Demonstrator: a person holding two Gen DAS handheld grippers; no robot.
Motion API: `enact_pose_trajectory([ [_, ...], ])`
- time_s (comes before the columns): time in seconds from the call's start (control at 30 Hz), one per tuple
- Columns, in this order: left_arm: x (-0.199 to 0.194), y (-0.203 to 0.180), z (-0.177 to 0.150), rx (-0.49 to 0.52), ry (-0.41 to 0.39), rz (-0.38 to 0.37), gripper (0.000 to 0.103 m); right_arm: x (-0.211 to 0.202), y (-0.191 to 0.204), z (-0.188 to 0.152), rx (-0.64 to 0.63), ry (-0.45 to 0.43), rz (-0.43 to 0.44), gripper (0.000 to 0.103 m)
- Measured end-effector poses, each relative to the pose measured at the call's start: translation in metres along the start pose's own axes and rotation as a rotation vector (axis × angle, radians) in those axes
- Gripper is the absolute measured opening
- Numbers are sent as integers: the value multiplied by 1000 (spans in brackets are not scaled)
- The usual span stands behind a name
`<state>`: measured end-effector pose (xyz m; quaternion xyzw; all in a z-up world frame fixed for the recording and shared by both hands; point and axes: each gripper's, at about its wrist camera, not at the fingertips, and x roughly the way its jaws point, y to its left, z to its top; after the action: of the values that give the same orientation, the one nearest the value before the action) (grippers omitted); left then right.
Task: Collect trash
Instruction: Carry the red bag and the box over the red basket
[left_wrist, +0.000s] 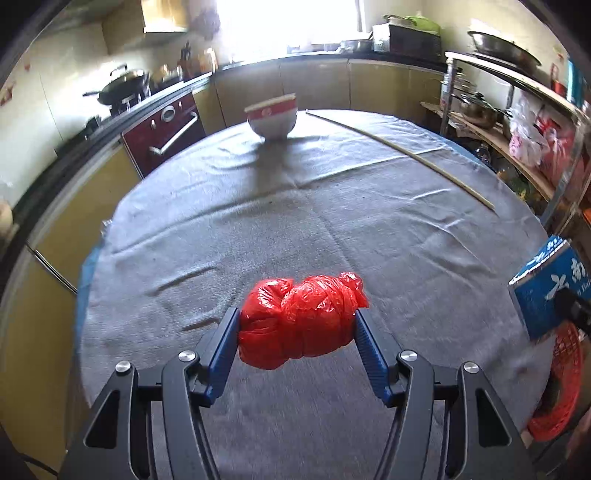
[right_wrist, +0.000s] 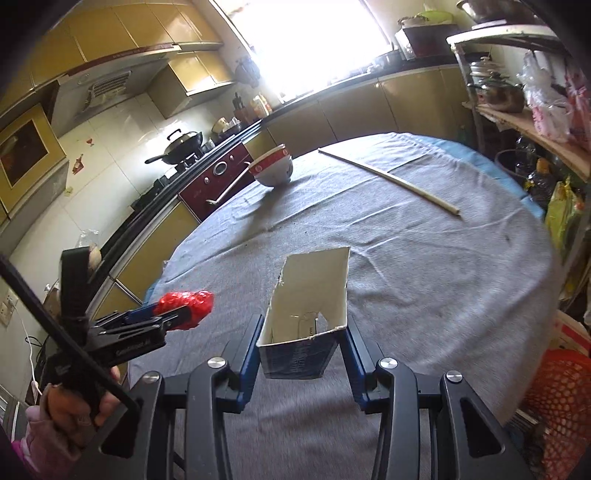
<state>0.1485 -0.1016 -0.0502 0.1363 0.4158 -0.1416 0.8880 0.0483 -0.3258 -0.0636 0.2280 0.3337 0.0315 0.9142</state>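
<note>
My left gripper is shut on a crumpled red plastic bag and holds it above the grey-clothed round table. In the right wrist view the left gripper shows at the left with the red bag. My right gripper is shut on an open blue carton with a white inside, held above the table. The blue carton also shows at the right edge of the left wrist view.
A red-and-white bowl stands at the table's far side. A long thin stick lies at the far right. A red mesh basket sits low beside the table's right edge. Cabinets, a stove and a shelf rack surround the table.
</note>
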Motion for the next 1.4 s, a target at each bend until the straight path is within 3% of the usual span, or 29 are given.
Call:
enact_pose_trajectory([
  [0.47, -56, -50, -13, 110, -92, 3, 63, -78, -7, -22, -60, -89, -78, 44],
  [1.4, -78, -166, -4, 335, -130, -86, 63, -152, -77, -39, 47, -164, -181, 44],
])
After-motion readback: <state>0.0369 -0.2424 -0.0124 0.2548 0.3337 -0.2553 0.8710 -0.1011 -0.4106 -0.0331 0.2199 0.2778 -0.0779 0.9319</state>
